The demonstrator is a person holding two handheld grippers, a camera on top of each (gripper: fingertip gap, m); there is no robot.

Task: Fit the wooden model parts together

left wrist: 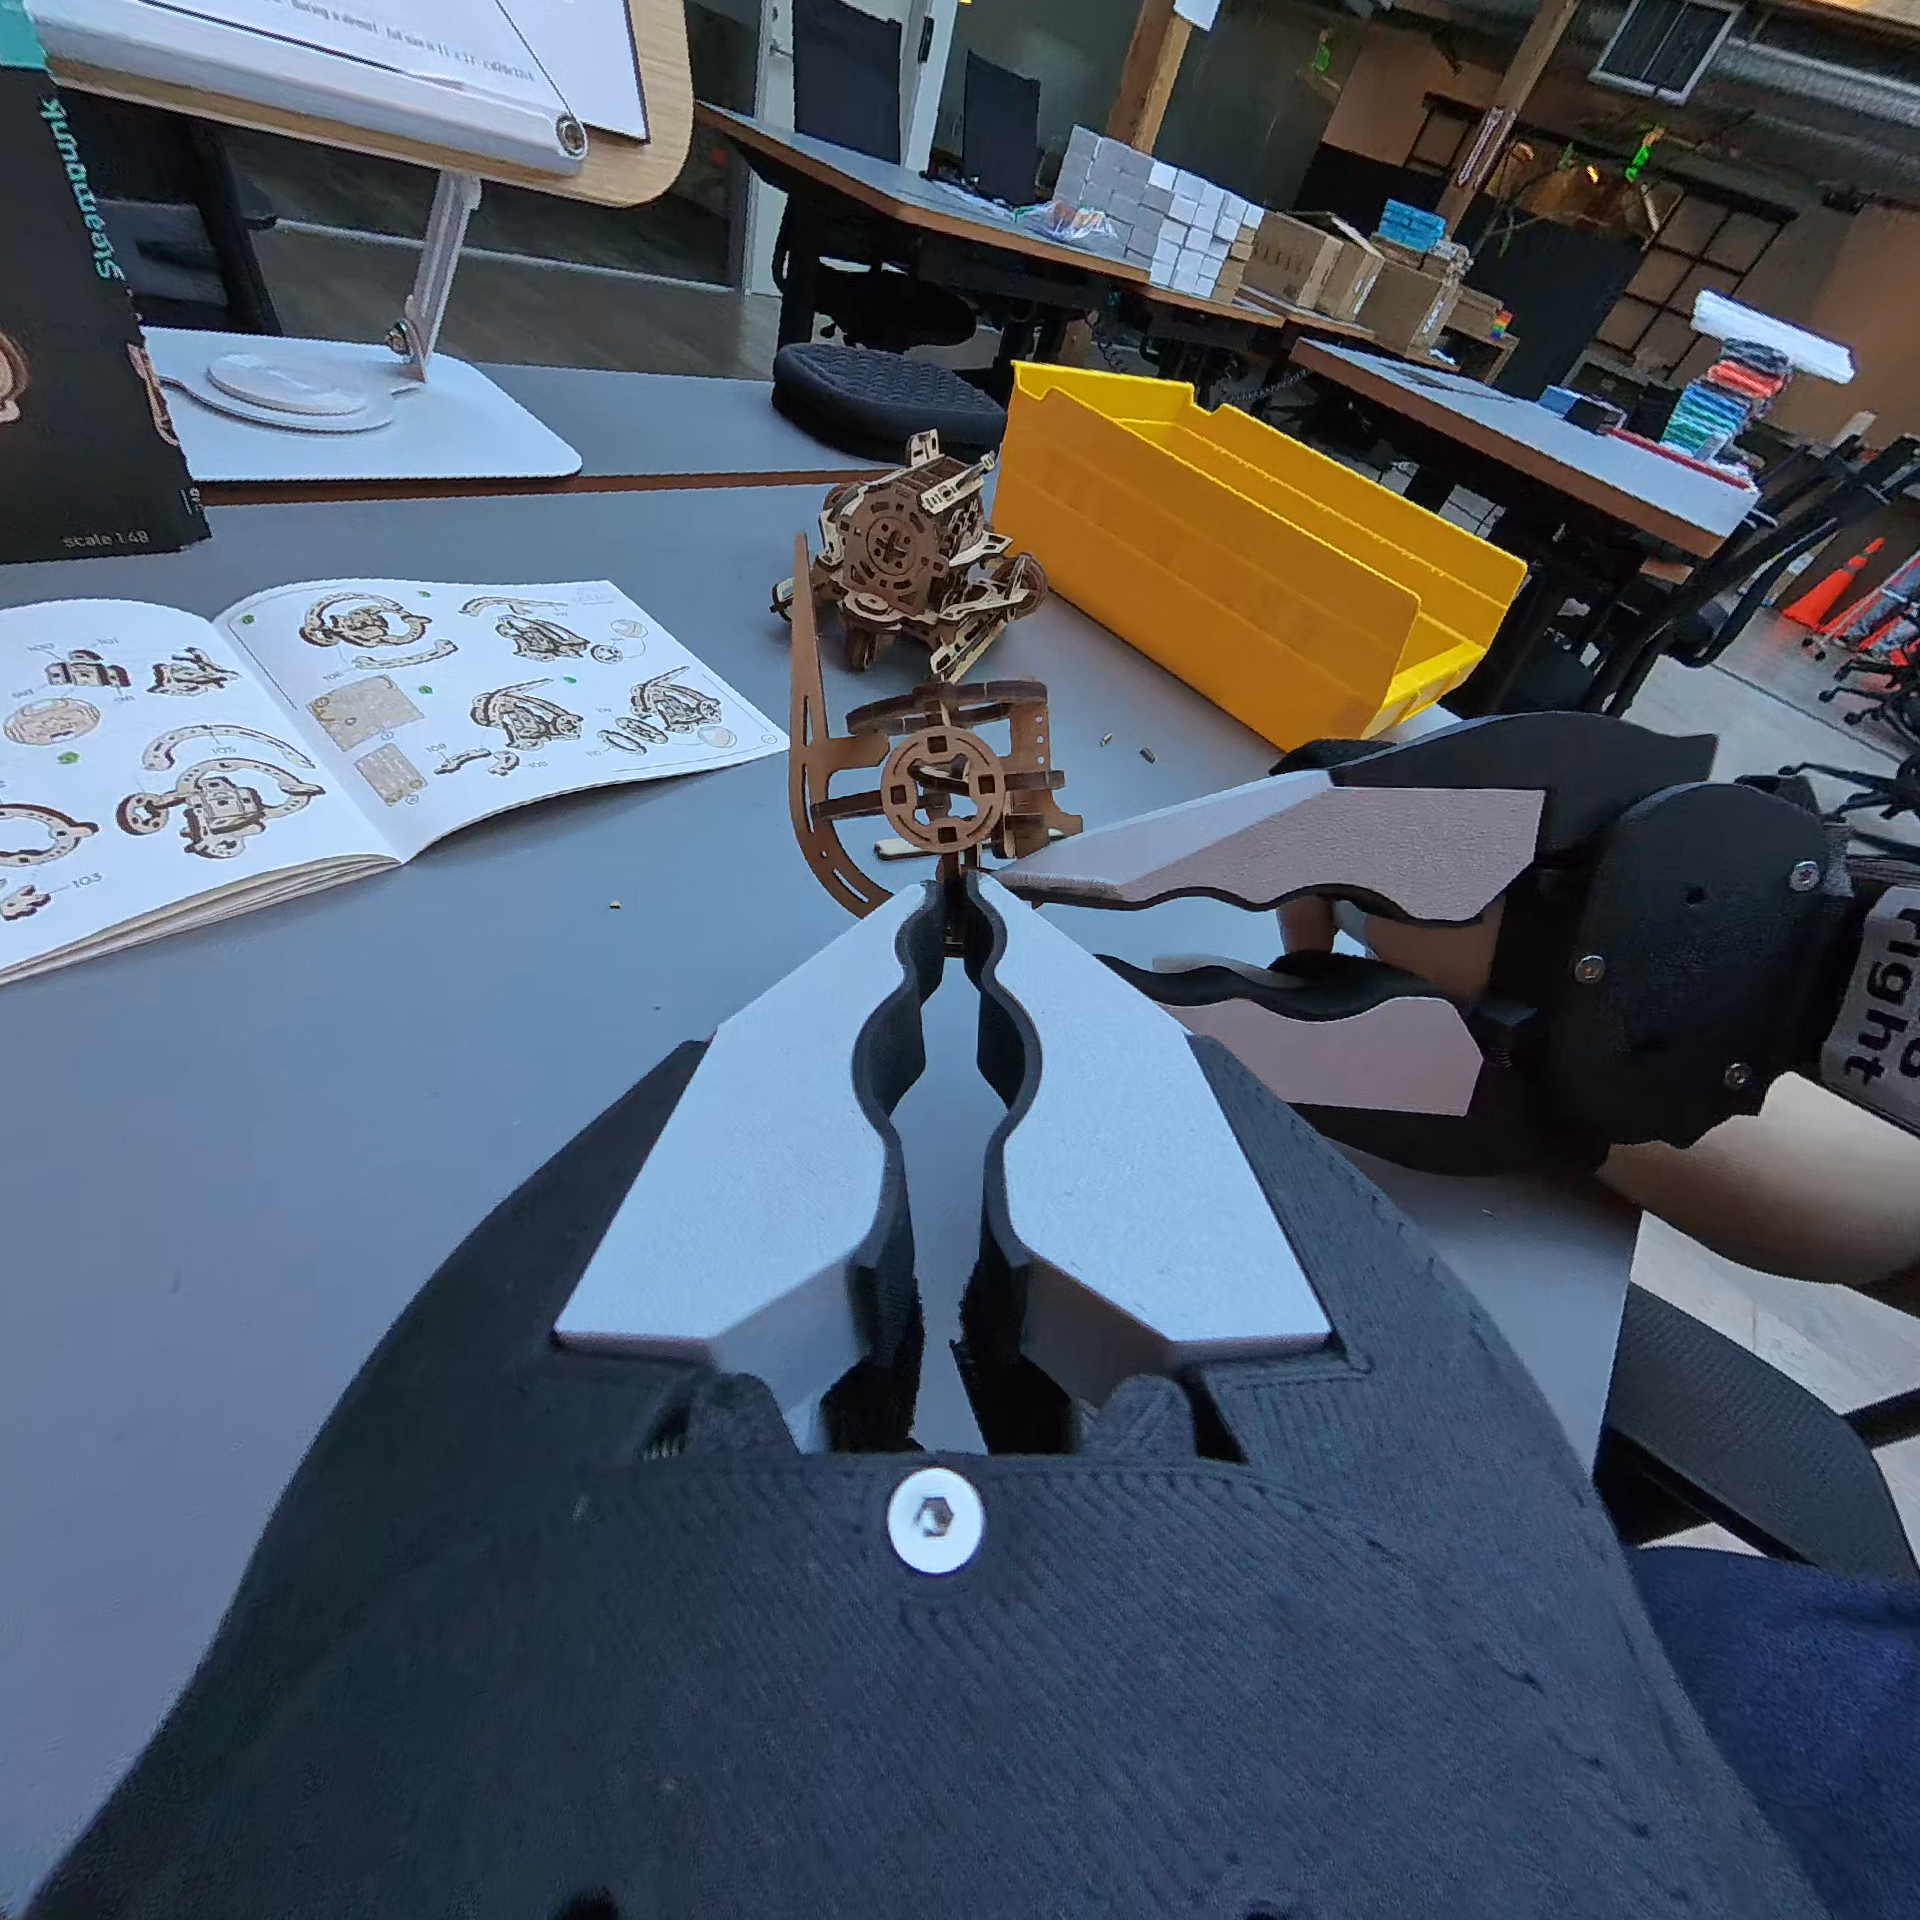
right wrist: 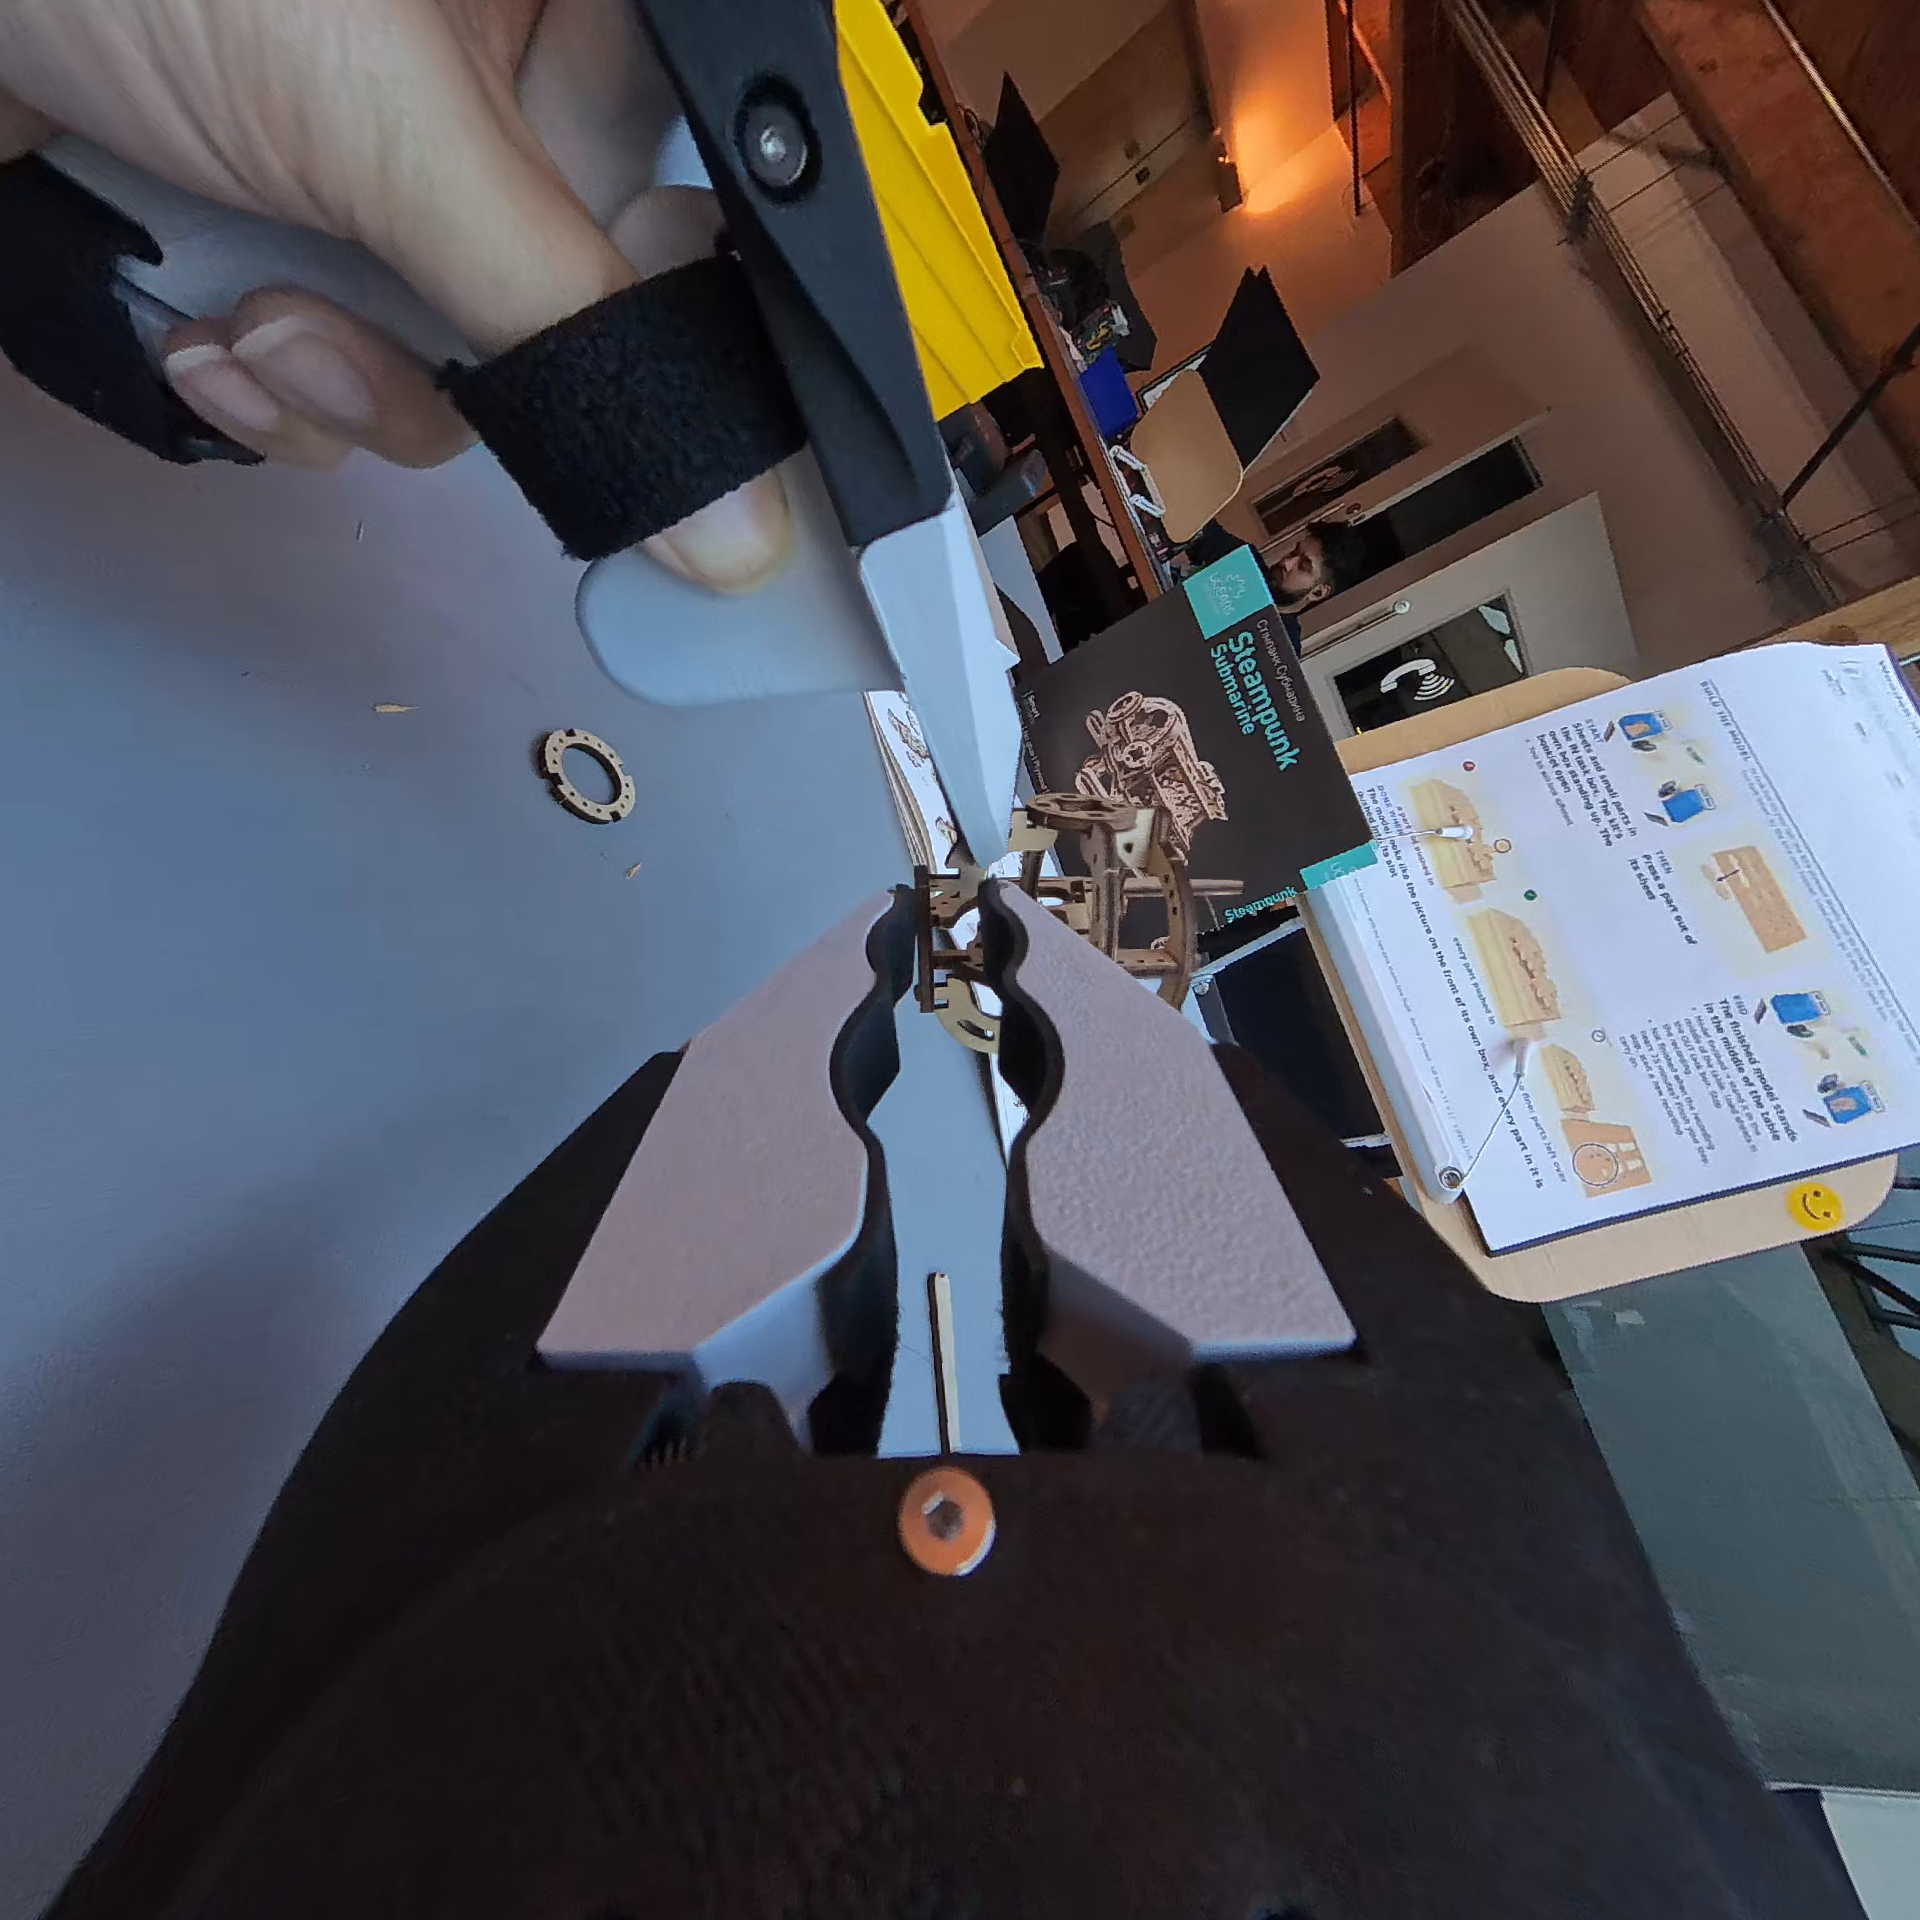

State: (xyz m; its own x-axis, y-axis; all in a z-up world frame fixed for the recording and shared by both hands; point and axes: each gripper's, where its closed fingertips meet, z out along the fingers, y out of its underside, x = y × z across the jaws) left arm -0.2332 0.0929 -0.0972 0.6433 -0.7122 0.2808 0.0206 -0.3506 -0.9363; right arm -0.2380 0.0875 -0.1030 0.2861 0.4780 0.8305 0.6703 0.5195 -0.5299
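Wooden sub-assembly is held above a grey table in a large workshop room. Behind it lie a yellow bin, an open instruction booklet and a built wooden model. The left gripper and right gripper both pinch it at their tips. A small wooden ring lies apart.

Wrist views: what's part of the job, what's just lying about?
In play: wooden sub-assembly held by left tongs and right tongs; built model; open manual; loose wooden ring.
Idle: yellow bin; box.
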